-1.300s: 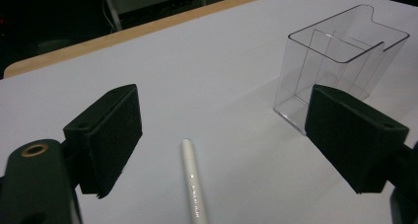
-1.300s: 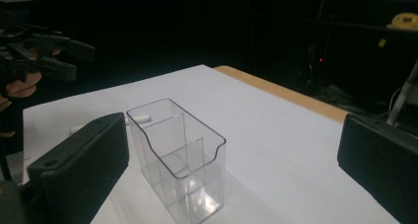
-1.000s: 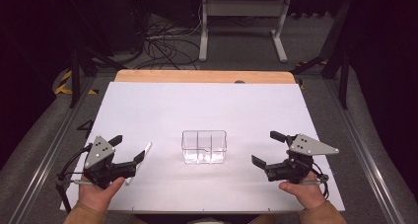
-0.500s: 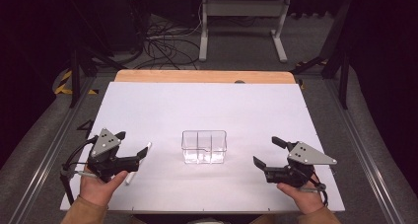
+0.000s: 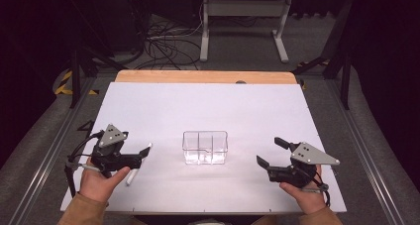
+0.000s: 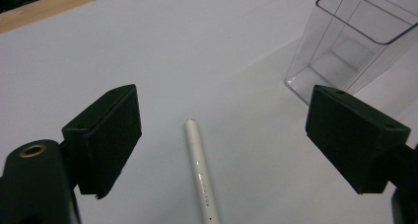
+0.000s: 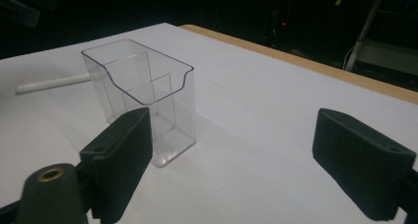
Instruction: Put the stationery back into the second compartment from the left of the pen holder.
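pen [image 6: 199, 172] lying between open jaws, untouched

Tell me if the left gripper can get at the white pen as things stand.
Probably yes. The left gripper is open, and the white pen lies flat on the table between its fingers, untouched. The clear container stands off to the side, so nothing blocks the way.
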Motion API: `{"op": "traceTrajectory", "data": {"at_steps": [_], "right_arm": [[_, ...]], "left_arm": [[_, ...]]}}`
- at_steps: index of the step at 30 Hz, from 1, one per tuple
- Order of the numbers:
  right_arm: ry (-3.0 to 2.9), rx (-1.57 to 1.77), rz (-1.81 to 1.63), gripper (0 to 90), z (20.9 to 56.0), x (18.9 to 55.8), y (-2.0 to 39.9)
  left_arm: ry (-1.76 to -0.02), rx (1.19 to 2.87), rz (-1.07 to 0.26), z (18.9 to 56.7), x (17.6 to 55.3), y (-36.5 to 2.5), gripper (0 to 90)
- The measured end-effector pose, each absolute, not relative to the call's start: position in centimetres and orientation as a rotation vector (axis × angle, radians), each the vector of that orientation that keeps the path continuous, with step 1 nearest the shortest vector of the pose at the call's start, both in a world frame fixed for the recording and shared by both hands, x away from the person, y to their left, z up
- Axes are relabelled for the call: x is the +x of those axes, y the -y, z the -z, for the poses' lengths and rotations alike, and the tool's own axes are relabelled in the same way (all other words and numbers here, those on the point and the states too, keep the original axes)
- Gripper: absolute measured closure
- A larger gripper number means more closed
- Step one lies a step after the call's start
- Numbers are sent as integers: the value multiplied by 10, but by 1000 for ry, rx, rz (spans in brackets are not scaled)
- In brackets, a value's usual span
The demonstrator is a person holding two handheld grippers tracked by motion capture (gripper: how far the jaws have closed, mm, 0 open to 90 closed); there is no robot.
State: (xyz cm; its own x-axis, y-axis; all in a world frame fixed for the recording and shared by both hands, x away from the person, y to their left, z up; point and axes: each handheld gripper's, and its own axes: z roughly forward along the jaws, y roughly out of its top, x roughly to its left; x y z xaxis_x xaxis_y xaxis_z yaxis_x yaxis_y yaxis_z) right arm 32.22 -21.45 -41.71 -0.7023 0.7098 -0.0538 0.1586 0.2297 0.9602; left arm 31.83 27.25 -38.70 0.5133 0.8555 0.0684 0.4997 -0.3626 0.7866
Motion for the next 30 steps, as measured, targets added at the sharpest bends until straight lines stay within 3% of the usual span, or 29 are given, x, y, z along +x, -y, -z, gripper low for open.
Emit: {"op": "traceTrajectory", "data": {"at_steps": [20,30], "right_arm": [[-2049,825,-1505,223,414,326,210],[-2054,840,-1498,223,416,327,213]], "left_arm": [[-1363,2181,-428,393,347,-275,186],[-1410,2301,-473,403,355,-270,201]]}}
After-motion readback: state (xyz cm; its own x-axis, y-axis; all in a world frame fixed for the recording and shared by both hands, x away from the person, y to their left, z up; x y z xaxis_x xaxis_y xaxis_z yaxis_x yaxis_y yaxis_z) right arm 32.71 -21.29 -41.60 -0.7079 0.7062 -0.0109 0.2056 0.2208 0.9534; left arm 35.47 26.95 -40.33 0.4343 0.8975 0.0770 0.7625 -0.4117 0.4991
